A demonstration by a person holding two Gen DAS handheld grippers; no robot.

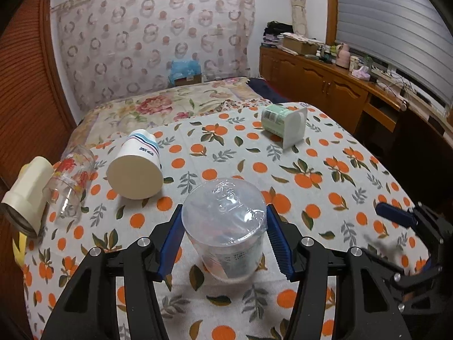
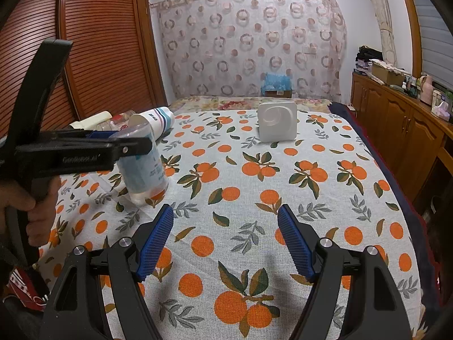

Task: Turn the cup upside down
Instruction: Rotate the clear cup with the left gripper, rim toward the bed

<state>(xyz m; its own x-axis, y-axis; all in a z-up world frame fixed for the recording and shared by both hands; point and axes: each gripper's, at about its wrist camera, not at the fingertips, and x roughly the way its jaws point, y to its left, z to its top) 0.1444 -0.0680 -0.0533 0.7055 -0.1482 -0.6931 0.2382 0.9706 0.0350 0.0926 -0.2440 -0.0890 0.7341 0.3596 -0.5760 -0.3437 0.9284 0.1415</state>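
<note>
Near the bed's left edge, the clear cup [image 1: 225, 228] stands tilted.
Left gripper [image 1: 223, 238] fingers clamp its sides mid-flip; next, lower it and let go. Right gripper [image 2: 225, 240] fingers apart, idle.

Orange-print tablecloth [image 1: 311, 170] bears clear plastic cup [image 1: 226, 226], striped cup [image 1: 136, 170], glass [image 1: 72, 181], green-label cup [image 1: 283, 121].

I see even, fairly bright indoor light; soft shadows sit under the clear plastic cup [image 1: 226, 226], whose top shows glare; fisheye bends the edges and darkens corners; the right tool [image 1: 407, 223] looks blurred in the left view.
</note>
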